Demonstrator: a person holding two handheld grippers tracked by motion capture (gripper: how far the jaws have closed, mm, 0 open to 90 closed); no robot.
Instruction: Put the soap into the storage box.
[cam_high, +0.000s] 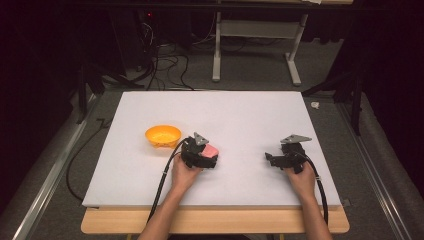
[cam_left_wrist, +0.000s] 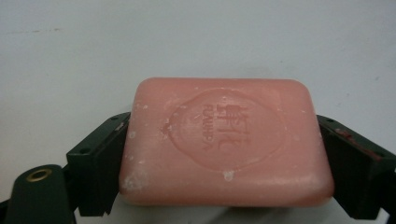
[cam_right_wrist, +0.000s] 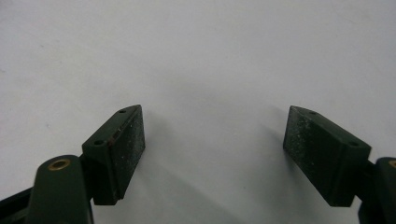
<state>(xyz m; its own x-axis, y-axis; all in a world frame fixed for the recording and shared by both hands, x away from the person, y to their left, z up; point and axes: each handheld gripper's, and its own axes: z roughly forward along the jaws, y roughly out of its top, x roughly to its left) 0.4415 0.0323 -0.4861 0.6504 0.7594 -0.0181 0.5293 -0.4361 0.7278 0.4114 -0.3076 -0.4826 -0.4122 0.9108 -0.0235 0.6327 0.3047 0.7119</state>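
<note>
The left gripper (cam_high: 210, 156) is clamping the soap (cam_left_wrist: 226, 140) across its long axis, right of the bowl (cam_high: 163, 135), open board (cam_high: 240, 115) beyond; the right gripper (cam_high: 272, 159) is gaping wide.

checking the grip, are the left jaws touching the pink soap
Touching: the left gripper view shows the left gripper with both jaws pressed against the ends of the pink soap.

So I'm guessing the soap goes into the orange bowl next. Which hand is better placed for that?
Left. The left gripper already has its jaws against both sides of the pink soap, and the orange bowl sits just beside it. The right gripper is open, holds nothing and is farther off.
</note>
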